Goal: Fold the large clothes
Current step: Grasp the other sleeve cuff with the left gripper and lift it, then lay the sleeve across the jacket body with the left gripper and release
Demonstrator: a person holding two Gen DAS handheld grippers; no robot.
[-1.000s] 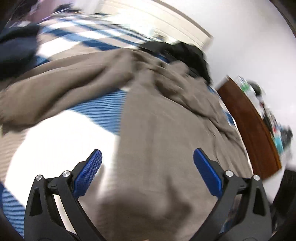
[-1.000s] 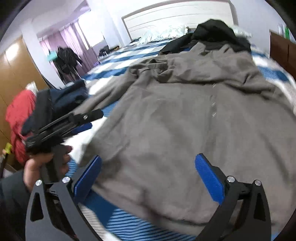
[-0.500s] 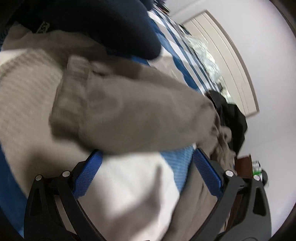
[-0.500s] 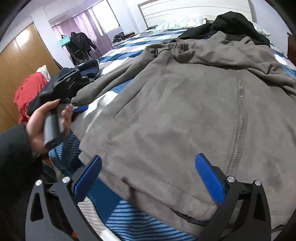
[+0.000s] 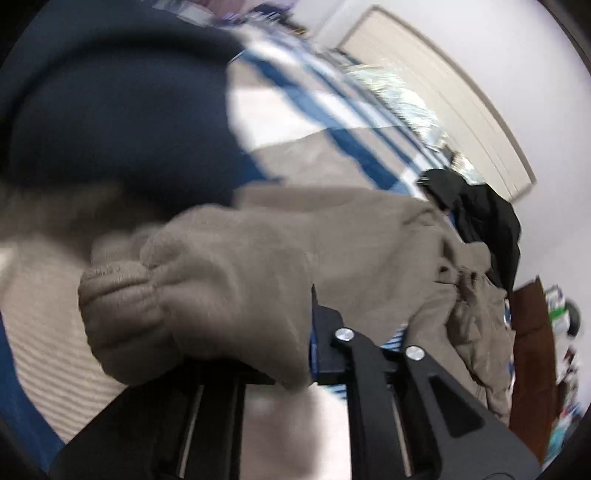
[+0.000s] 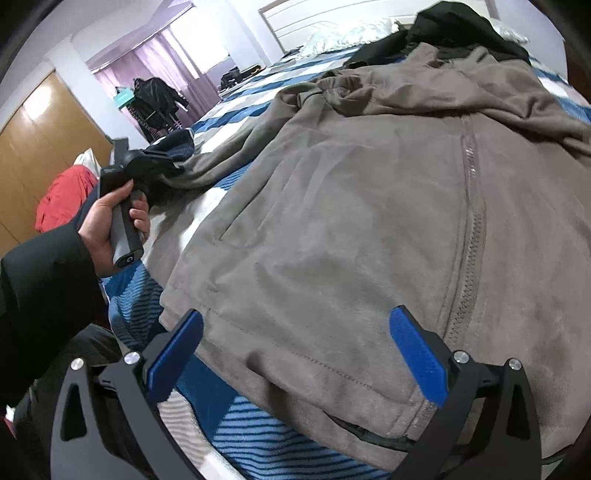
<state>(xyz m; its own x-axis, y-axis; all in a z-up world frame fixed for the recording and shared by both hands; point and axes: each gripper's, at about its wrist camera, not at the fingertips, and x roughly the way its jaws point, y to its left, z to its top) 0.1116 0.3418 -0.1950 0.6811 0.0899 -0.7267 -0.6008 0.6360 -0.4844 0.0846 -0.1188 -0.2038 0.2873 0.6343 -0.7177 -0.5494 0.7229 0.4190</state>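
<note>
A large grey zip-up jacket [image 6: 369,221] lies spread front-up on the bed, its zipper [image 6: 469,221] running toward me. Its left sleeve [image 5: 221,288] stretches out to the side. My left gripper [image 5: 308,332] has its jaws closing with the sleeve's ribbed cuff between them; the fabric drapes over and hides the left finger. In the right wrist view a hand [image 6: 110,218] holds that left gripper [image 6: 162,166] at the sleeve's end. My right gripper [image 6: 295,350] hangs open just over the jacket's bottom hem, touching nothing.
The bed has a blue-and-white striped cover [image 6: 258,435]. A dark navy garment [image 5: 110,110] lies right behind the sleeve. A black garment [image 6: 443,29] sits by the headboard. A red garment [image 6: 62,195] and wooden wardrobe [image 6: 37,129] stand left; a brown cabinet [image 5: 532,332] stands right.
My left gripper swung from the jacket's body out to the sleeve end and closed on the cuff. My right gripper dropped closer to the hem.
</note>
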